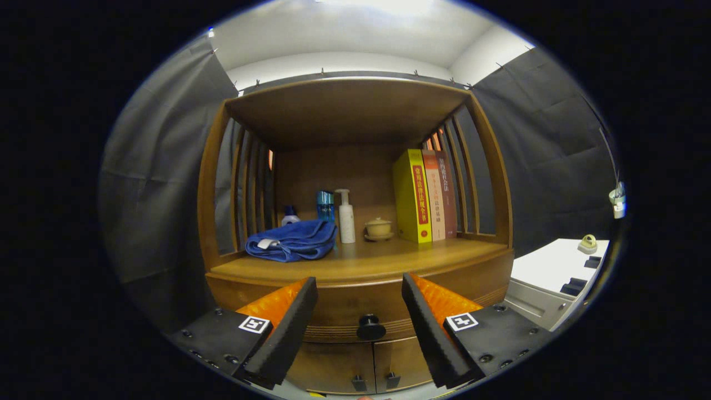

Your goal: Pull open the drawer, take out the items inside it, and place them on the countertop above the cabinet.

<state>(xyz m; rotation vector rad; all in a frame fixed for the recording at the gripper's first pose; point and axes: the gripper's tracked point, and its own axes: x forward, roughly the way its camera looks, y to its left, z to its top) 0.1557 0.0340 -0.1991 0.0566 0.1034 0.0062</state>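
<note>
Ahead of the gripper: wooden cabinet, slatted sides, open front, board roof.

Gripper: fingers spread wide apart, holding nothing, aimed at the cabinet front.

Drawer: shut, directly under the counter, curved front with grooved lower band. Contents not visible.

Knob: dark, round, centred on the drawer front; seen in the gap between the two fingers, slightly nearer the right one, not touched by either.

Doors: pair below the drawer, closed, a small dark handle on each at the meeting edge.

Counter: wood, above the drawer. Items on it, left to right:
- Towel: blue, folded loosely, near the left front, small white tag showing.
- Small bottle: behind the towel, partly hidden.
- Blue bottle: upright, behind the towel's right end.
- Pump bottle: white, upright, just beside the blue bottle.
- Lidded cup: cream, on a saucer, between the pump bottle and the books.
- Books: three, upright, against the right slats; yellow one outermost.

Right of the cabinet: white unit, lower than the counter, with a few small dark items and one pale object on top.

Surround: dark cloth walls either side.
</note>
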